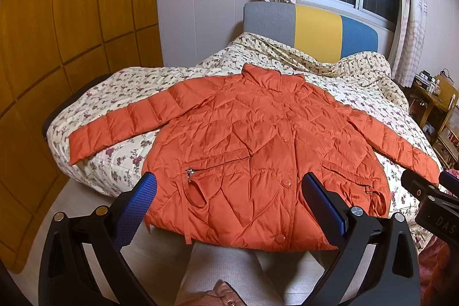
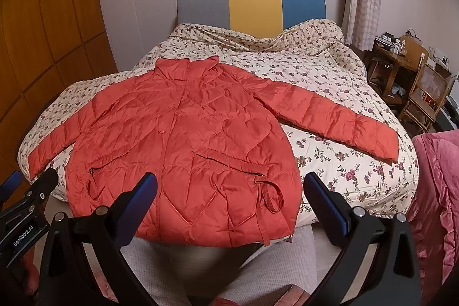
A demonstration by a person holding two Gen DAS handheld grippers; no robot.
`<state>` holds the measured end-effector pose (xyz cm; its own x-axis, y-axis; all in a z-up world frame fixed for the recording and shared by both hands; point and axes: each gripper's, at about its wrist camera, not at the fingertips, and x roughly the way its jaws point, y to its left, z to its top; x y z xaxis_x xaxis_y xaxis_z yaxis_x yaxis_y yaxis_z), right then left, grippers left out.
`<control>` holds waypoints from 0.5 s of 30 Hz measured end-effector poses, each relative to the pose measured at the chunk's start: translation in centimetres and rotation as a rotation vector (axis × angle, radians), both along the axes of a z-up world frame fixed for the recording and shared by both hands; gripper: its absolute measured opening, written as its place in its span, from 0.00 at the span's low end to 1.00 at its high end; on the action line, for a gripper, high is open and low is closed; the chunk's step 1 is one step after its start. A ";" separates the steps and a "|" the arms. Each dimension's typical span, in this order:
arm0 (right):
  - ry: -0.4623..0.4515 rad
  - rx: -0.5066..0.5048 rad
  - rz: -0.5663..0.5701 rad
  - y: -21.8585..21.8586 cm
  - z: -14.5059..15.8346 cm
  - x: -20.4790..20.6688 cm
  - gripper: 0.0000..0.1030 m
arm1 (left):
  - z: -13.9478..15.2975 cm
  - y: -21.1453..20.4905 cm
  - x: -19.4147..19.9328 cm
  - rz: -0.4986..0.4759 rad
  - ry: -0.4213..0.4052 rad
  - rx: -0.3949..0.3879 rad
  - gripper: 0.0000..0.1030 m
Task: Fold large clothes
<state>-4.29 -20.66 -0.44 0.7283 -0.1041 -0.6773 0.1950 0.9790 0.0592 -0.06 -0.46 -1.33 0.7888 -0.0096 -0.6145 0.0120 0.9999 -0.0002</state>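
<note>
A: Jacket (image 1: 252, 151) first. Where is it, and which way does it run?

B: The orange quilted jacket lies flat, front up and buttoned, on the floral bedspread (image 1: 120, 88) at the foot end of the bed. Its long axis runs from the hem, nearest the cameras, up to the collar (image 1: 264, 79), which points toward the grey, yellow and blue headboard (image 1: 315, 27). The hem hangs slightly over the bed's near edge.

A: And the sleeves?

B: Both spread outward and slant down toward the near edge. The left sleeve (image 1: 114, 125) reaches toward the wooden wardrobe (image 1: 57, 48); the right sleeve (image 2: 338, 119) stretches toward the side with the wooden chair (image 2: 424, 96).

A: What about the grippers?

B: The left gripper (image 1: 229, 185) is held above the near edge with its blue-padded fingers (image 1: 140, 200) spread wide apart, framing the jacket's lower front and holding nothing. The right gripper (image 2: 229, 185) is the same: fingers far apart, clear of the fabric, over the hem near the right pocket drawstring (image 2: 269, 191).

A: Anything else near?

B: A pink blanket (image 2: 436, 191) sits at the right edge of the right wrist view.
</note>
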 end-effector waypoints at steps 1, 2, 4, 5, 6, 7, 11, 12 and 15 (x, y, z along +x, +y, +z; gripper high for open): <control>0.000 0.001 0.001 0.0 0.0 0.0 0.98 | -0.1 0.6 0.6 0.003 -0.002 0.003 0.97; 0.001 0.004 0.002 0.0 -0.1 0.0 0.98 | -0.2 0.6 0.6 0.002 -0.001 0.002 0.97; 0.003 0.001 0.000 0.0 -0.1 0.1 0.98 | -0.2 0.5 0.5 0.003 -0.001 0.001 0.97; 0.002 0.002 0.001 -0.1 -0.1 0.1 0.98 | -0.3 0.5 0.4 0.002 -0.001 0.001 0.97; 0.004 0.002 0.002 -0.1 -0.1 0.1 0.98 | -0.3 0.6 0.6 0.001 0.001 0.002 0.97; 0.007 0.001 0.000 -0.1 -0.2 0.1 0.98 | -0.4 0.6 0.5 0.002 0.001 0.001 0.97; 0.012 0.004 -0.002 -0.1 -0.2 0.3 0.98 | -0.3 0.6 0.6 0.002 0.003 0.001 0.97; 0.011 0.006 -0.003 -0.2 -0.2 0.3 0.98 | -0.4 0.6 0.5 0.001 0.003 0.000 0.97; 0.013 0.006 -0.004 -0.2 -0.2 0.3 0.98 | -0.6 0.5 0.4 0.001 0.006 0.000 0.97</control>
